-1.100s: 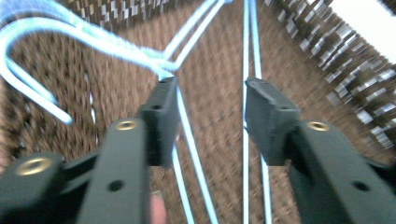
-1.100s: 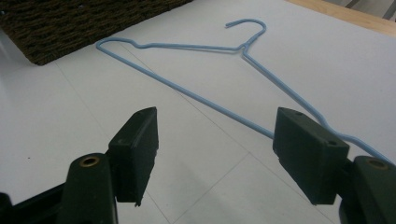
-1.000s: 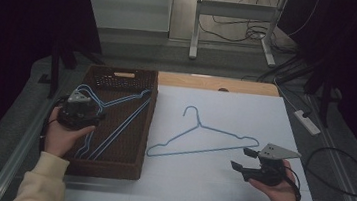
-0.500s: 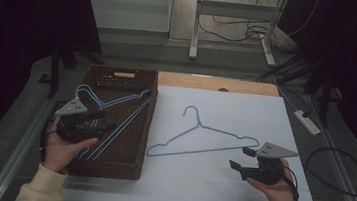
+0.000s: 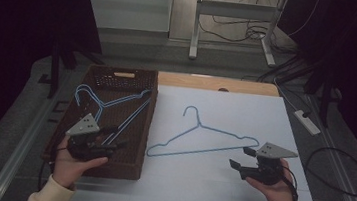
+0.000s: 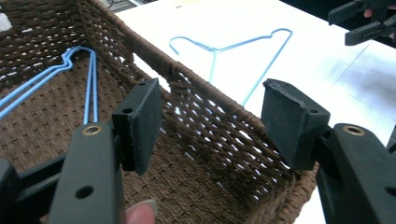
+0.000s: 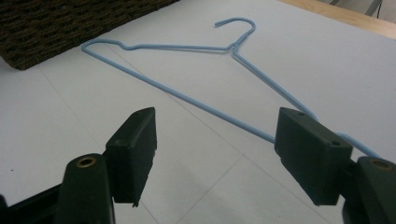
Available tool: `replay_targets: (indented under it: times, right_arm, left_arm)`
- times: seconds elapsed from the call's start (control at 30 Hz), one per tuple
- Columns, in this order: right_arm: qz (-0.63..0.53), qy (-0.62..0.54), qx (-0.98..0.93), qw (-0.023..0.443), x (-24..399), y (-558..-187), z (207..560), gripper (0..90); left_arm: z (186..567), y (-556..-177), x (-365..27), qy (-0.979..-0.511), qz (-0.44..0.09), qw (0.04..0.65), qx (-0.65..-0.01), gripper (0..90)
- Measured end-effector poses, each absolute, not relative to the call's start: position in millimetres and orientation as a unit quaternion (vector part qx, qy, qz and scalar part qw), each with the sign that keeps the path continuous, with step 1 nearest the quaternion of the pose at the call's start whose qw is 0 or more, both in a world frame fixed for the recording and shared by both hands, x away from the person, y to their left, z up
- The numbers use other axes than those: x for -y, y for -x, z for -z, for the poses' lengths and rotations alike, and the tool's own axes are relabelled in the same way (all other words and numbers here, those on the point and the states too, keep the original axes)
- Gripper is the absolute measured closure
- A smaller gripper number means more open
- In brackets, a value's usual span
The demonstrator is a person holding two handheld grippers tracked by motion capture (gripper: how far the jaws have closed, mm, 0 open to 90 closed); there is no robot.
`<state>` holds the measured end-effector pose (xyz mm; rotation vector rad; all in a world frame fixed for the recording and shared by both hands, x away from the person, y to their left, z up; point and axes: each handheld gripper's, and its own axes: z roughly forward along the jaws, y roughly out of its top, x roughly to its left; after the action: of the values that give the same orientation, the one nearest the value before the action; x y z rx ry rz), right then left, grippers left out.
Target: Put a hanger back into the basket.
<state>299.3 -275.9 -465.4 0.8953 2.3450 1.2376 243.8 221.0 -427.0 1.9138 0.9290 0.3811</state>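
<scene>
A brown woven basket (image 5: pixel 133 148) stands at the table's left with two light-blue wire hangers (image 5: pixel 108 104) lying in it. Another blue hanger (image 5: pixel 202 138) lies flat on the white tabletop (image 5: pixel 265 119). My left gripper (image 5: pixel 118 138) hovers over the basket's near end. Its jaws have just been opening, and nothing is between them. In the left gripper view, the left gripper (image 6: pixel 210 116) faces the basket wall (image 6: pixel 210 93), with the basket hangers (image 6: pixel 79 70) at left. My right gripper (image 5: pixel 239 156) is open just short of the table hanger's right end. In the right gripper view, that hanger (image 7: pixel 187 70) lies ahead of the right gripper (image 7: pixel 215 140).
A power strip (image 5: pixel 307 121) and loose cables (image 5: pixel 340 168) lie off the table's right edge. A bare wooden strip (image 5: pixel 218 83) runs along the far edge. A metal desk frame (image 5: pixel 234 26) stands beyond.
My left hand has drawn back from the hangers toward the basket's near end and its jaws stand wider. The right hand and the table hanger have stayed put.
</scene>
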Motion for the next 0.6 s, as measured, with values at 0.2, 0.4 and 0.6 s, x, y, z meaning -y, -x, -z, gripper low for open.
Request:
replay_targets:
  times: [0.2, 0.4, 0.6]
  right_arm:
    - [-0.436, -0.322, -0.823, 0.172, 274.3, -299.1, 465.1, 30.7]
    - [-0.433, -0.326, -0.823, 0.169, 270.1, -300.8, 466.0, 31.0]
    - [-0.426, -0.325, -0.828, 0.167, 259.5, -303.5, 463.8, 31.8]
  left_arm:
    - [431.3, -243.0, -214.7, -0.786, -0.151, 0.470, -0.373, 37.9]
    - [432.8, -242.2, -213.6, -0.788, -0.149, 0.467, -0.371, 37.7]
    - [431.5, -239.3, -214.2, -0.787, -0.150, 0.467, -0.375, 37.7]
